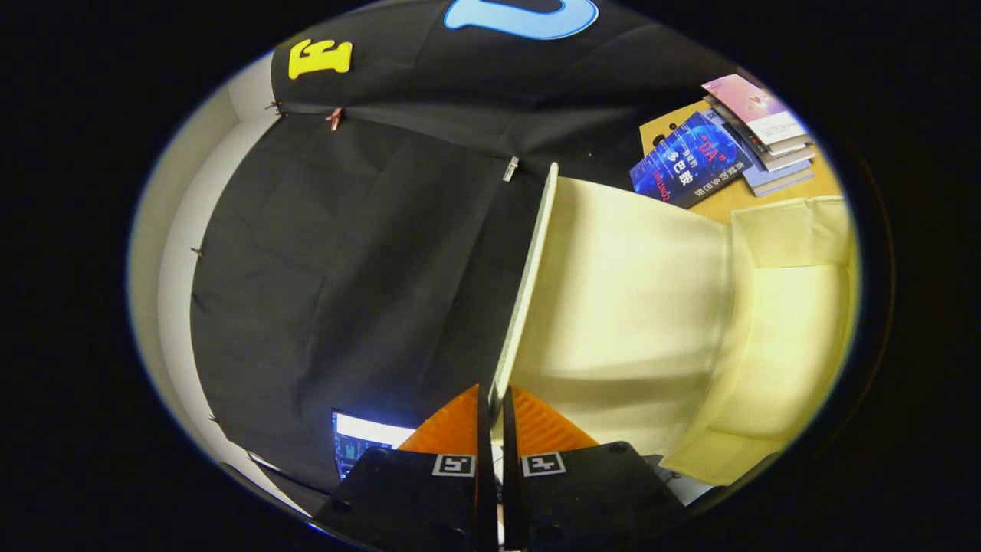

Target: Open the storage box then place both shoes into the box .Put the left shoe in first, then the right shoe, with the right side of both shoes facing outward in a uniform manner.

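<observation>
Both fingers of the tool pinch the raised lid of the pale storage box; books lie beyond on the counter.

Stacked books on wooden table, perhaps a lit screen

My gripper has both fingers pinched on the edge of the raised lid, which walls off my path straight ahead. Right of it the storage box gapes open; beyond sit stacked books. Left, the booth's cloth wall blocks me.
</observation>
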`<state>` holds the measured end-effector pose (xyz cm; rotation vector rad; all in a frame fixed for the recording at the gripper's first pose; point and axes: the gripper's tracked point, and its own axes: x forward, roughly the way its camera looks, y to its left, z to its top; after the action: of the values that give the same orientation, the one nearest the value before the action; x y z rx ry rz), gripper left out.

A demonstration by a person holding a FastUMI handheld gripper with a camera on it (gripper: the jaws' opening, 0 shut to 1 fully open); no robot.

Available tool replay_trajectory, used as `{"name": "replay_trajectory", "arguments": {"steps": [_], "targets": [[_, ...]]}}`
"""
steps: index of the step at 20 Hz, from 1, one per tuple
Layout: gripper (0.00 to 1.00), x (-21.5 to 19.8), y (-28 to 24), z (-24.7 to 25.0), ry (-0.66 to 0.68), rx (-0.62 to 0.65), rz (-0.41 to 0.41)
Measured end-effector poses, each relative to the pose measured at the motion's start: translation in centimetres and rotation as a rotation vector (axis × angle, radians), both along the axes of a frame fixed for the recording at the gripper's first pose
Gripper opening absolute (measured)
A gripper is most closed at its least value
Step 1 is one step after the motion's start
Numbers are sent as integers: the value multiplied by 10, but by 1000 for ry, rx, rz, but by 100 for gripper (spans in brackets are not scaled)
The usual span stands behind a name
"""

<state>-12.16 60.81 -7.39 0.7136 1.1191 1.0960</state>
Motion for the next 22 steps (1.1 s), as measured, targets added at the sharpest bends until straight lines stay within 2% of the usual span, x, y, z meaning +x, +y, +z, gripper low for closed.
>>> {"name": "replay_trajectory", "arguments": {"steps": [4,9,14,19,22], "targets": [[17,-6,6,-33,-53,-96,9],[98,17,-35,-36,-220,-158,-55],[98,55,-129,-24,-394,-269,-209],[98,90,-252,-32,-570,-484,-369],[98,99,-325,-51,-612,-630,-445]]}}
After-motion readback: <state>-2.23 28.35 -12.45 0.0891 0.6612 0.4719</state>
